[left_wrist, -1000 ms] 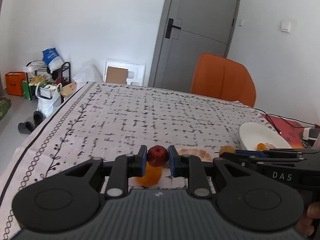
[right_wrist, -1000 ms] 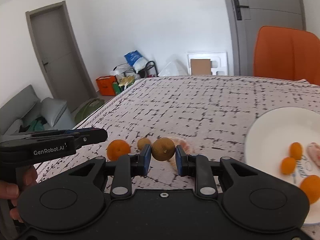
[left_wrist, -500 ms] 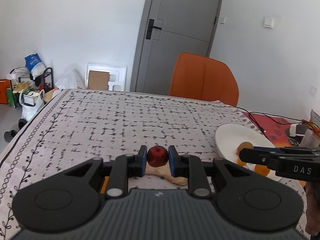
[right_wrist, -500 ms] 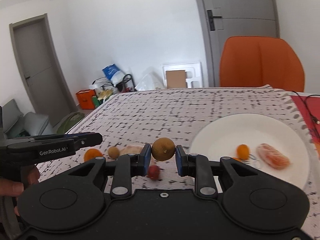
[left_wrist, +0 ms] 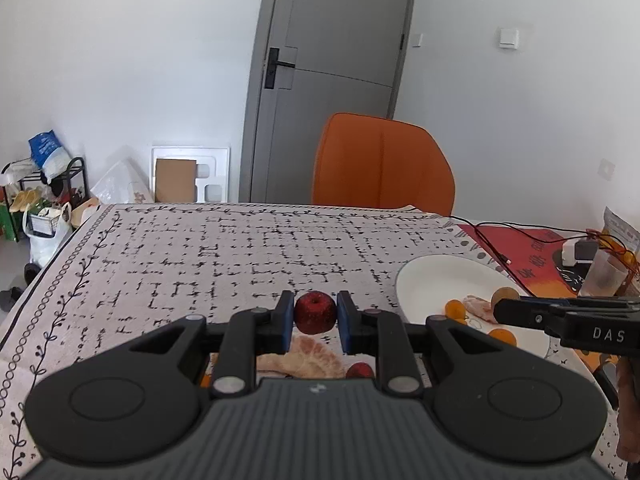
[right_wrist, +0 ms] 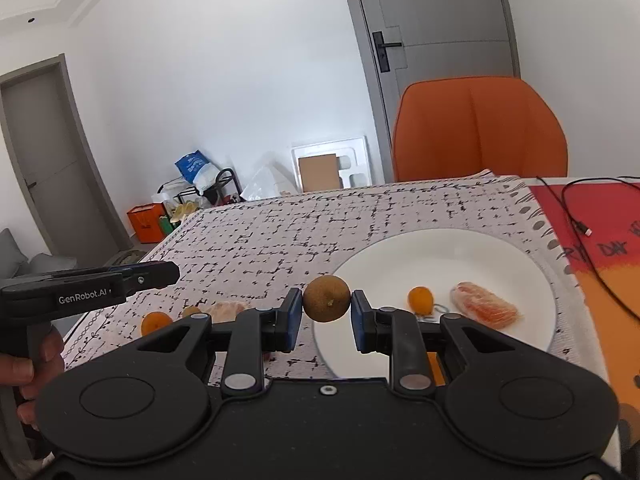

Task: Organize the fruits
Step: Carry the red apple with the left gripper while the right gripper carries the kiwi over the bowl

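My left gripper (left_wrist: 315, 316) is shut on a small dark red fruit (left_wrist: 315, 312), held above the tablecloth left of the white plate (left_wrist: 432, 276). My right gripper (right_wrist: 326, 310) is shut on a round brown fruit (right_wrist: 326, 298), hanging over the near left rim of the plate (right_wrist: 440, 248). On the plate lie a small orange fruit (right_wrist: 421, 299) and a peeled citrus piece (right_wrist: 484, 307). On the cloth below my left gripper lie a peeled citrus segment (left_wrist: 312, 358) and another red fruit (left_wrist: 360, 370). An orange fruit (right_wrist: 155, 322) and a small brown fruit (right_wrist: 191, 312) sit further left.
An orange chair (left_wrist: 382, 164) stands at the table's far edge. A red mat (right_wrist: 592, 240) with a black cable (right_wrist: 580, 216) lies right of the plate. A clear cup (left_wrist: 604, 276) and a packet stand at the far right. A person's hand (right_wrist: 28, 360) grips the left tool.
Both grippers have swung to the right with their fruits, and the plate has come nearer to the centre in both views. The right gripper's brown fruit is now over the plate's rim.
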### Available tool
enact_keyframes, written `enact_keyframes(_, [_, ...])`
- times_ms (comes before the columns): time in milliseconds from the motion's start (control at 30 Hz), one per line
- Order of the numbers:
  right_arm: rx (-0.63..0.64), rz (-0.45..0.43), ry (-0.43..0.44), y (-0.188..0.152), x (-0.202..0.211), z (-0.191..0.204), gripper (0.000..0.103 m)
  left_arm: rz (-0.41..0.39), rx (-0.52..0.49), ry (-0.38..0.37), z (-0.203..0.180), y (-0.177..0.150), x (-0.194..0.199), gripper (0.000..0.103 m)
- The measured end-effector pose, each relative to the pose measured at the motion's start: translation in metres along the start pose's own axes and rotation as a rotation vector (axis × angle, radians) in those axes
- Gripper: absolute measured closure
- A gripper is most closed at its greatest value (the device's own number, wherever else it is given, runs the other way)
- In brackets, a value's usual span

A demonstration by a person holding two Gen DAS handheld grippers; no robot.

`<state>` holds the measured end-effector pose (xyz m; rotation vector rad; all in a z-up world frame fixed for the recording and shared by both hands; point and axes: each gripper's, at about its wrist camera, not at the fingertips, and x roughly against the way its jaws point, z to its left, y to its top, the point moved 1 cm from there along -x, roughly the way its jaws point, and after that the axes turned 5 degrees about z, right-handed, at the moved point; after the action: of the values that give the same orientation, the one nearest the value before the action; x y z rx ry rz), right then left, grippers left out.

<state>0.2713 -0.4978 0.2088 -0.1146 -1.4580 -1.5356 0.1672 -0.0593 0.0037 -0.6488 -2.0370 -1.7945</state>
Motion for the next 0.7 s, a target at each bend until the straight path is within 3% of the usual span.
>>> enact_keyframes(700, [-0.099,0.009,-0.112,-0.015,0.004,-0.052,0.078,0.037,-0.062,-0.053,-0.039,0.001,-0.032,0.082])
